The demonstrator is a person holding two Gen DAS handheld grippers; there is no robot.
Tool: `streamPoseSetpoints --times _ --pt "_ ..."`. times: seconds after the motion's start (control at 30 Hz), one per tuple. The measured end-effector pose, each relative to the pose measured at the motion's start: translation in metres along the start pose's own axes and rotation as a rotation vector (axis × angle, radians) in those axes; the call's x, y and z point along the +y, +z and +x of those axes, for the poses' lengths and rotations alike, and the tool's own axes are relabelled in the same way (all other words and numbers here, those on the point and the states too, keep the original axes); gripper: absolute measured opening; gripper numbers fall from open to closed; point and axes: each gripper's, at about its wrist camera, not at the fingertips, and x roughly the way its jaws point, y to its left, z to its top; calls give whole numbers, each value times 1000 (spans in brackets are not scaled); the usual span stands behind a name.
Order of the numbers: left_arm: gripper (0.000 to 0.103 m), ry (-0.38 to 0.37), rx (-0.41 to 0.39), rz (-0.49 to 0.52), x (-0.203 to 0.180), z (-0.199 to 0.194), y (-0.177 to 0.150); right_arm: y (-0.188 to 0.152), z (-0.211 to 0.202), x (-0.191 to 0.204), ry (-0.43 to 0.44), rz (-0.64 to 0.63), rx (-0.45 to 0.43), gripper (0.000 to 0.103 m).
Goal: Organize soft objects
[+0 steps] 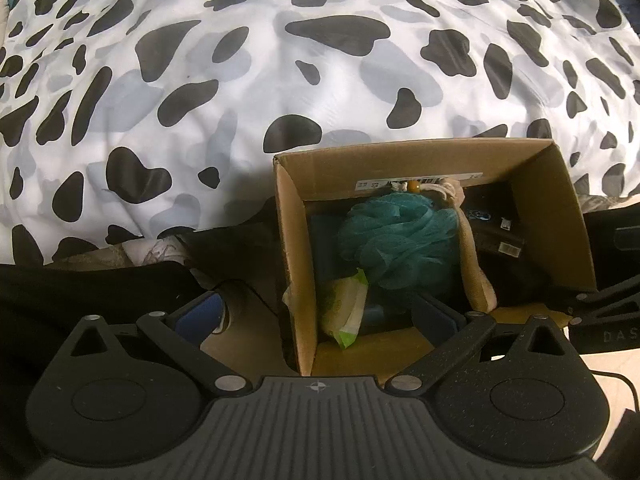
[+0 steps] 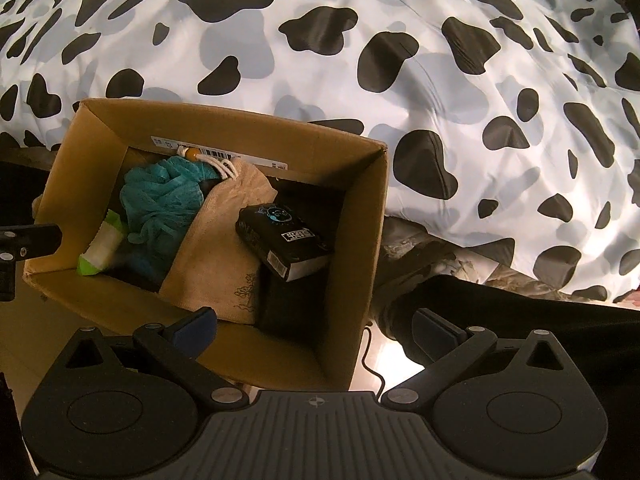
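An open cardboard box (image 1: pixel 420 160) (image 2: pixel 360 248) stands beside the bed. Inside lie a teal mesh bath sponge (image 1: pixel 400 236) (image 2: pixel 164 204), a green and white wipes pack (image 1: pixel 346 308) (image 2: pixel 102 246), a beige drawstring bag (image 2: pixel 224 252) (image 1: pixel 478 280) and a black packet (image 2: pixel 286 238) (image 1: pixel 494 224). My left gripper (image 1: pixel 316 316) is open and empty above the box's near left wall. My right gripper (image 2: pixel 316 332) is open and empty above the box's near right corner.
A cow-print duvet (image 1: pixel 280 60) (image 2: pixel 480 100) covers the bed behind the box. A dark garment (image 2: pixel 520 340) (image 1: pixel 80 292) lies along the bed edge. A thin cable (image 2: pixel 374 372) runs on the pale floor. The other gripper's arm (image 1: pixel 608 300) (image 2: pixel 24 240) shows at each frame's edge.
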Motion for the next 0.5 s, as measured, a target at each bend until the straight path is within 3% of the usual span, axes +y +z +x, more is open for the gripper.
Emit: streamPoseSetpoints --times 0.5 --pt "103 0 -5 5 -1 -1 1 0 0 -1 0 1 0 103"
